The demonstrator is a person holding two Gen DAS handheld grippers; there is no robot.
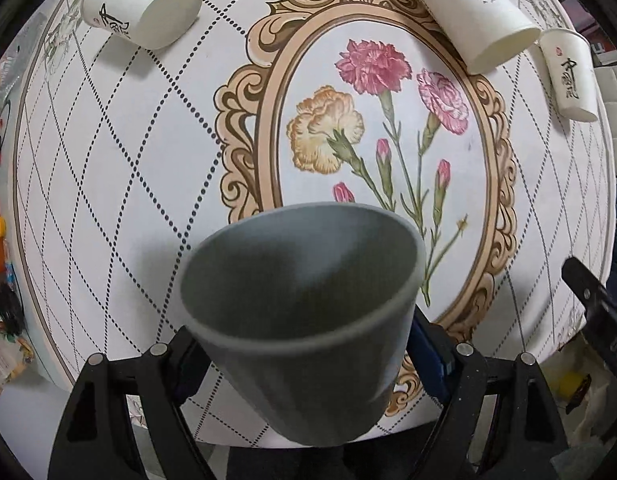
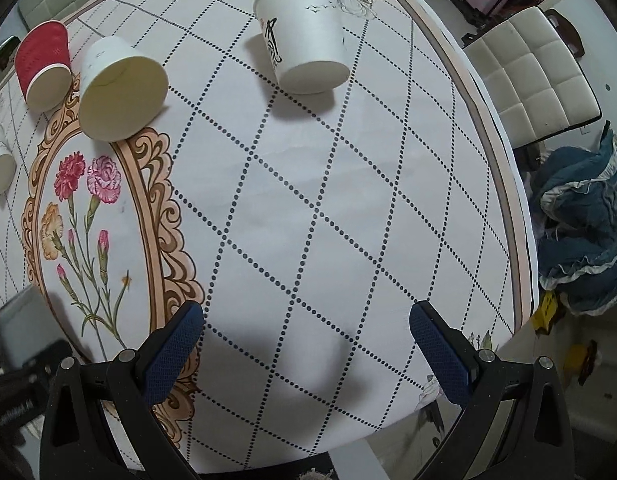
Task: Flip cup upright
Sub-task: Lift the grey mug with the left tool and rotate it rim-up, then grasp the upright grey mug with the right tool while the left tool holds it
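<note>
My left gripper [image 1: 308, 344] is shut on a grey cup [image 1: 304, 320] and holds it above the table's near edge, mouth facing up and away from the camera, slightly tilted. The cup hides both fingertips. A corner of the grey cup [image 2: 16, 320] shows at the left edge of the right wrist view. My right gripper [image 2: 306, 344] is open and empty above the dotted tablecloth [image 2: 308, 200], with blue pads [image 2: 176, 344] wide apart.
Several paper cups lie on their sides: white ones [image 1: 144, 12] [image 1: 472, 16] [image 1: 572, 76] [image 2: 304, 36] [image 2: 120, 88] and a red one [image 2: 44, 64]. A white chair [image 2: 536, 76] and blue cloth [image 2: 580, 232] are beyond the table's right edge.
</note>
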